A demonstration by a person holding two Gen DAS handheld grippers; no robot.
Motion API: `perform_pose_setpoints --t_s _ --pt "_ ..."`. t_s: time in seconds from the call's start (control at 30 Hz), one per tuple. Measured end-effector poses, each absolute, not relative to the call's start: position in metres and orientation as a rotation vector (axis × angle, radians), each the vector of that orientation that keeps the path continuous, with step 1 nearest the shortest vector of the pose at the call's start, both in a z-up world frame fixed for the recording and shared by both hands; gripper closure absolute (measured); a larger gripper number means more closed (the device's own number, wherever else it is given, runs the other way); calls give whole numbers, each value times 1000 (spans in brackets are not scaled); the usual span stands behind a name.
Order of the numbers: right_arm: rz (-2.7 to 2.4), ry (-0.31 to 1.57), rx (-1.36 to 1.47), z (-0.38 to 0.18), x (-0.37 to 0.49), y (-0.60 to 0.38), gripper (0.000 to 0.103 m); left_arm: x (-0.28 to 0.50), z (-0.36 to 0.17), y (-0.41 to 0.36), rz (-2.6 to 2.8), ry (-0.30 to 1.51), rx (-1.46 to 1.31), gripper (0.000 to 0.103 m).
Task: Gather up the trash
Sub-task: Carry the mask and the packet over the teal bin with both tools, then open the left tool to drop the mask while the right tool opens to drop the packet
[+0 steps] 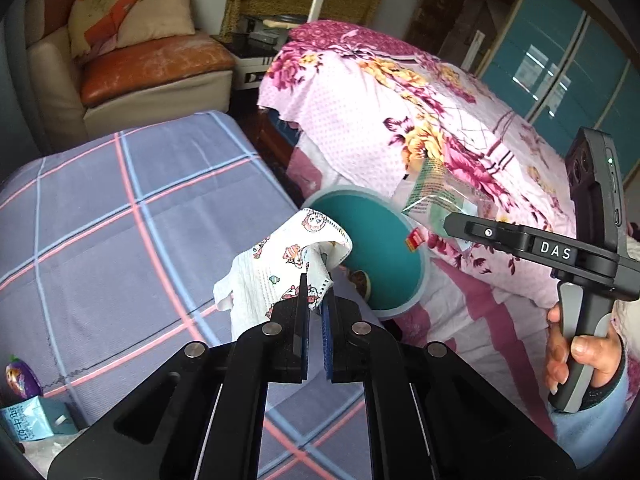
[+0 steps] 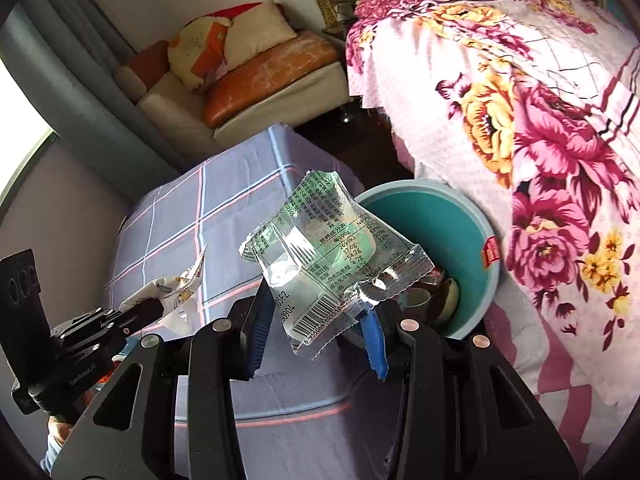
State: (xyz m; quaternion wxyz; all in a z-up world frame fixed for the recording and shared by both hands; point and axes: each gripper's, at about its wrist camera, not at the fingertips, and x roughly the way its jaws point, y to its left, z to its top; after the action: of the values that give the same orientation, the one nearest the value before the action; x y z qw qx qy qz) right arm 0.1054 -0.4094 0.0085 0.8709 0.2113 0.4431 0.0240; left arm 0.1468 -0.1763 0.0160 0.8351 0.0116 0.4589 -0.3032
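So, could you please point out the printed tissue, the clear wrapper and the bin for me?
printed tissue (image 1: 280, 264), left wrist view, on its cartoon-printed middle.
clear wrapper (image 2: 320, 256), right wrist view, on its label panel.
bin (image 2: 440, 216), right wrist view, on its bare teal inner wall.

The teal bin (image 2: 476, 236) at centre right sits wedged between the plaid tabletop (image 2: 192, 216) and the floral bed (image 2: 560, 152); its mouth is open.

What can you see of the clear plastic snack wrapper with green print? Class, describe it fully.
The clear plastic snack wrapper with green print is crinkled and glossy, with crimped ends, a nutrition table and a barcode near its lower edge. It looks empty or nearly so. The right gripper holds its lower part between blue-padded jaws, tilted, in the air in front of the teal plastic bin.
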Motion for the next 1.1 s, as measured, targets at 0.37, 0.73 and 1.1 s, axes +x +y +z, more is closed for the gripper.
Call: perform_pose_setpoints --t_s 0.37,0.73,1.1 --pt "19 922 473 0 97 -461 64 156 -3 -256 -705 1032 53 97" --pt "-18 942 488 -8 100 -489 64 171 -22 -300 -767 1081 82 97" --pt "-67 935 478 -1 108 -504 64 191 -30 -329 -799 1093 85 96"
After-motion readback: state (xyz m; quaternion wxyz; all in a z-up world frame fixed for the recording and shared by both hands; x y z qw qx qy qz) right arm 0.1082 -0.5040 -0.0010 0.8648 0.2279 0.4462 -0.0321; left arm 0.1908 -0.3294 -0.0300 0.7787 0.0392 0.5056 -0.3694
